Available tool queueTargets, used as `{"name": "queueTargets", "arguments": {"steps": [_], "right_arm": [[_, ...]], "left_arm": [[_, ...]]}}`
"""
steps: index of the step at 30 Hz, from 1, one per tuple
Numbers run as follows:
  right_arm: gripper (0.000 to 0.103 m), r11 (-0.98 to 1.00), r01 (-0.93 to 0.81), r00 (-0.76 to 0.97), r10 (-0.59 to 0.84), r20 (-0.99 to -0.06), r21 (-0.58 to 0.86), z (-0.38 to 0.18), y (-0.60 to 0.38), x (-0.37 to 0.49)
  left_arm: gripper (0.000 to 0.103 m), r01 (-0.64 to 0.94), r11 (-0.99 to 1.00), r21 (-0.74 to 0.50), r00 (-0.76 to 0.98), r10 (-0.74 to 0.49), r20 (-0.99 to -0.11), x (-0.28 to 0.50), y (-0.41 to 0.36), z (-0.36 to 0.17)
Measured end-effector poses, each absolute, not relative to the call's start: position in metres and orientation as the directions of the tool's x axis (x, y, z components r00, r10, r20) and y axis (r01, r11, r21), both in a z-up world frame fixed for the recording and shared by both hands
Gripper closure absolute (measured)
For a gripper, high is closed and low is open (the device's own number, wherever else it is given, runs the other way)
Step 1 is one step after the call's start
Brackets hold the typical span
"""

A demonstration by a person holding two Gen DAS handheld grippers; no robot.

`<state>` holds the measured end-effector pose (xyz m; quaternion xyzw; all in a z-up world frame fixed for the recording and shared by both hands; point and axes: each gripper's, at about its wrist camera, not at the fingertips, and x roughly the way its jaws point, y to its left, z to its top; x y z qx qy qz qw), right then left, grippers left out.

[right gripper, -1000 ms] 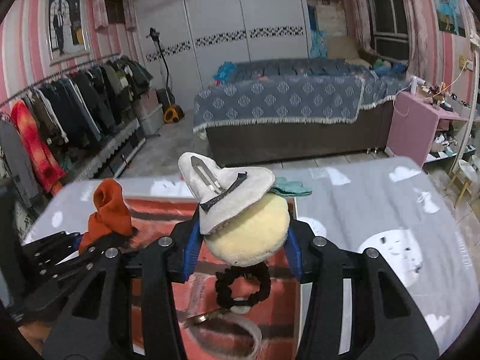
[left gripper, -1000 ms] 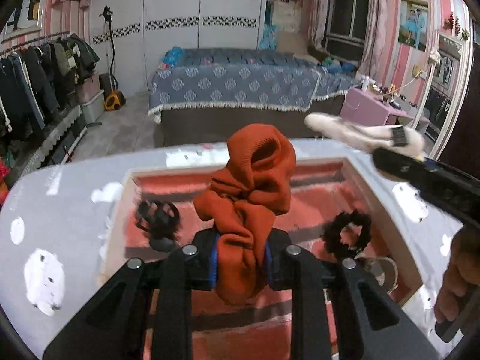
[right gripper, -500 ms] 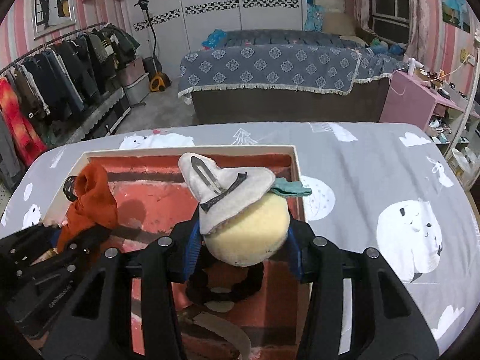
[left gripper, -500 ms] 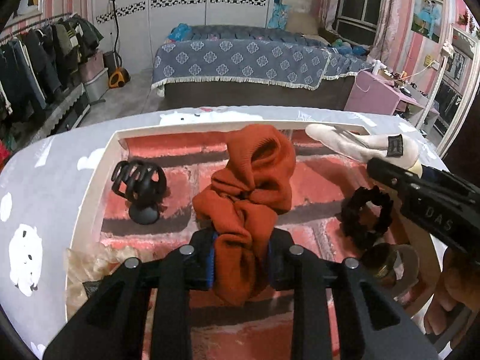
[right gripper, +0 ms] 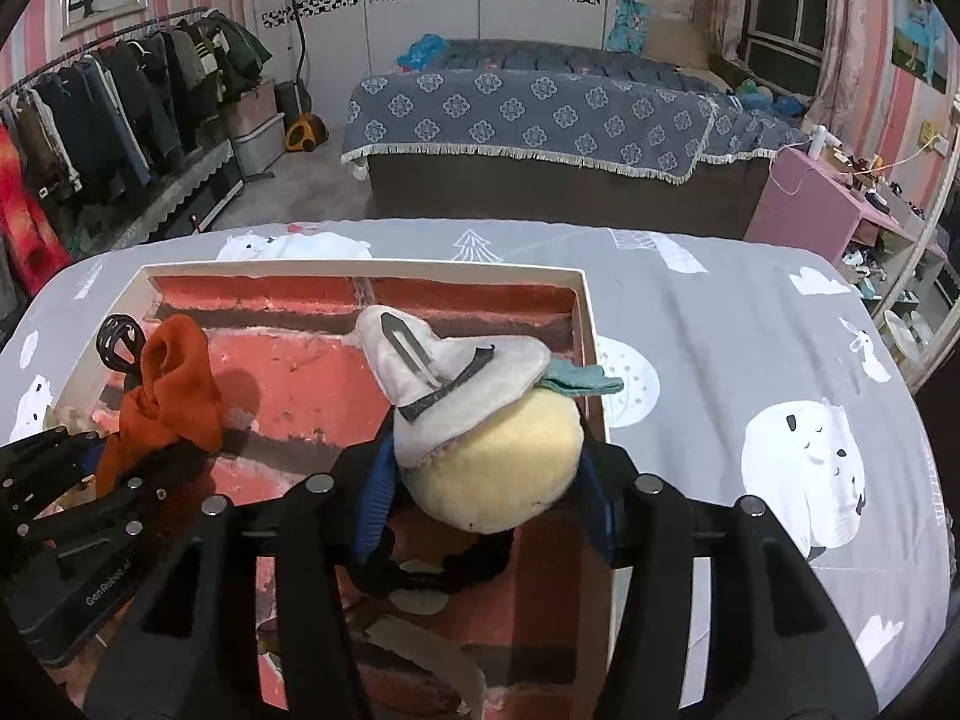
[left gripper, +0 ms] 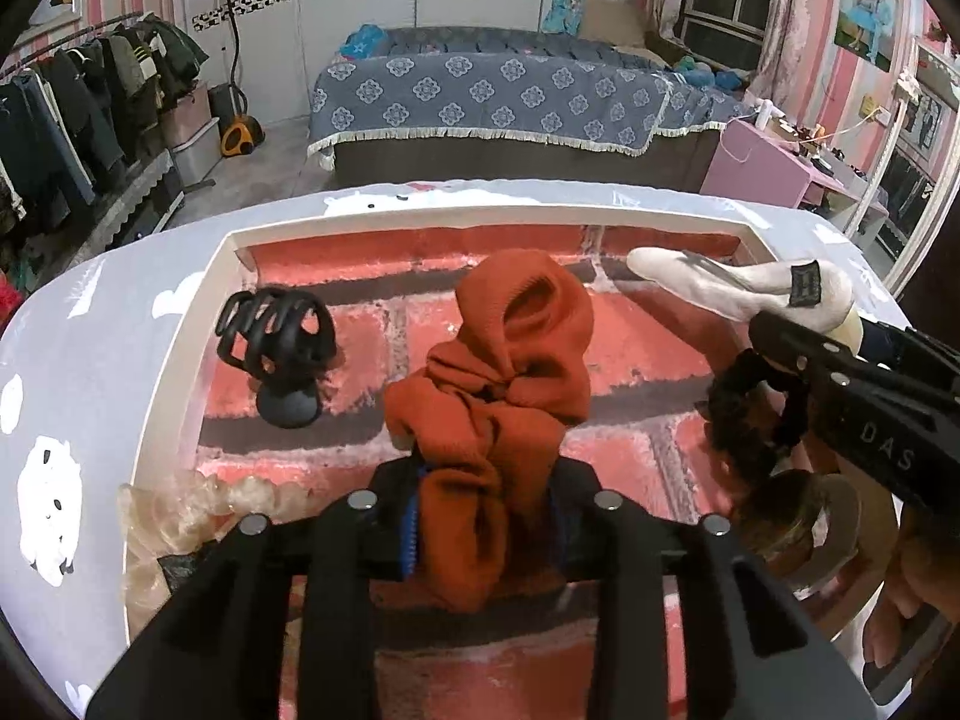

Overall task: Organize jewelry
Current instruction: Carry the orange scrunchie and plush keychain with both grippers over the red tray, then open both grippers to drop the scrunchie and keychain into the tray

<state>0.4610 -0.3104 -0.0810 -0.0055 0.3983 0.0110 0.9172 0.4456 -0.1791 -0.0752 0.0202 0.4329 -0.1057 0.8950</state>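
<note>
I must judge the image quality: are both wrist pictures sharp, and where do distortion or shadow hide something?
Left wrist view: sharp; fisheye bends the tray rim; the orange scrunchie shades the floor beneath it.
Right wrist view: sharp too; the table edge curves; the plush hair clip hides and shadows what lies below; dark corners in both.

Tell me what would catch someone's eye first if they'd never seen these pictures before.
Probably the orange knitted scrunchie, standing up between the left gripper's opening jaws, low over the middle of the brick-patterned tray. Next, the plush hair clip with a white hat sits between the right gripper's opening jaws at the tray's right side. A black claw clip lies at the tray's left.
</note>
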Motion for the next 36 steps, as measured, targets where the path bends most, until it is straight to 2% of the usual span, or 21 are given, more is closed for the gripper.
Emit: {"name": "queueTargets", "arguments": {"steps": [4, 5, 9, 20, 36], "right_arm": [[0.046, 1.000, -0.012, 0.690, 0.015, -0.723, 0.010, -0.080, -0.314, 0.460], [0.043, 1.000, -0.009, 0.694, 0.014, -0.720, 0.011, -0.079, -0.315, 0.459], [0.042, 1.000, -0.012, 0.697, 0.009, -0.717, 0.001, -0.079, -0.312, 0.456], [0.036, 0.996, -0.020, 0.730, 0.073, -0.679, 0.085, -0.071, -0.323, 0.445], [0.033, 0.991, -0.016, 0.767, 0.095, -0.635, 0.129, -0.049, -0.335, 0.433]], "left_arm": [[0.056, 0.197, 0.979, -0.058, 0.610, -0.169, -0.775, 0.444, -0.178, -0.075], [0.056, 0.195, 0.979, -0.059, 0.611, -0.168, -0.773, 0.444, -0.178, -0.075], [0.055, 0.191, 0.980, -0.062, 0.608, -0.168, -0.776, 0.444, -0.176, -0.075], [0.036, 0.181, 0.982, -0.059, 0.630, -0.162, -0.759, 0.440, -0.175, -0.072], [0.035, 0.181, 0.980, -0.086, 0.662, -0.186, -0.726, 0.431, -0.168, -0.050]]}}
